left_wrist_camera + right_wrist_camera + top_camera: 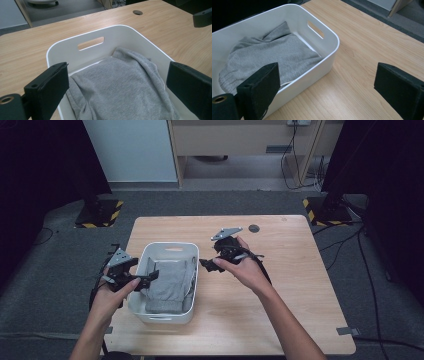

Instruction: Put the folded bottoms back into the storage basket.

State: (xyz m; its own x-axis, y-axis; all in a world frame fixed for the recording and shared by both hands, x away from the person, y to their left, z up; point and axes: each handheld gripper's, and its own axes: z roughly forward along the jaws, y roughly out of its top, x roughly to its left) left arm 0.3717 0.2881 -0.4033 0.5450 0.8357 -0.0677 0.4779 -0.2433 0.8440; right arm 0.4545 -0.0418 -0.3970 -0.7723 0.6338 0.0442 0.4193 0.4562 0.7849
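- A white basket (165,315) stands on the wooden bench (280,320), toward its left half, with a handle slot cut in its far end wall.
- A grey garment (167,285) lies folded inside the basket, filling most of its floor and bunched up against the walls; in the left gripper view it (125,87) spreads from the near wall almost to the slotted end.
- The left tongs (149,279), held in the person's left hand (112,292), hang over the basket's left rim, pointing in toward the garment. Their jaws stand wide apart with nothing between them; the cloth lies below, not pinched.
- The right tongs (209,266), held in the right hand (245,267), sit just right of the basket over bare bench, pointing toward the basket's right wall. Their jaws are also spread wide and hold nothing.
- In the right gripper view the basket (329,53) lies ahead and to the left, the garment (274,55) inside it, and wood grain shows between the jaws.
- A small dark round hole (254,228) is set in the bench near its far edge.
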